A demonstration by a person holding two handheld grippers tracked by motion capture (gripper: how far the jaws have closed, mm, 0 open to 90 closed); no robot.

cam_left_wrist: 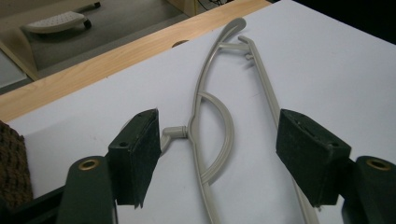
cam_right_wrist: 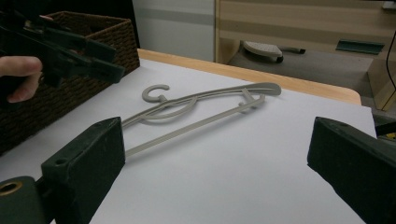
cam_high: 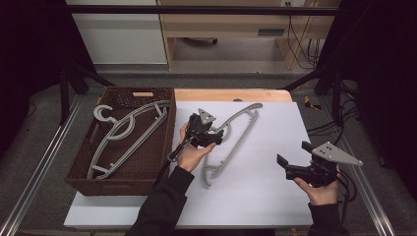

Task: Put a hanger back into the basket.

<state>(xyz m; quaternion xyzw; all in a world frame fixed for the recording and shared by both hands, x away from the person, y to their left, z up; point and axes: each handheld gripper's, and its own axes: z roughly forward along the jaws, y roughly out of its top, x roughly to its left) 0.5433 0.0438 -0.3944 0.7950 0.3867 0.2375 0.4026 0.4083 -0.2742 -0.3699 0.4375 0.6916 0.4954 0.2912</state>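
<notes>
Left gripper [cam_high: 216, 135] hovering with jaws apart astride the neck of the grey hanger [cam_high: 231, 135] lying flat near the bench's [cam_high: 265, 196] far-left edge, beside the wicker basket [cam_high: 162, 162], apparently for a pickup; right gripper [cam_high: 290, 160] spread wide, empty, near the right edge.

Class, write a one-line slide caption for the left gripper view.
Open left gripper poised over a grey hanger lying flat on the white table.

Left tongs [cam_high: 220, 136] tilt downward, jaws apart; right tongs [cam_high: 291, 158] sit level, jaws spread wide.
</notes>
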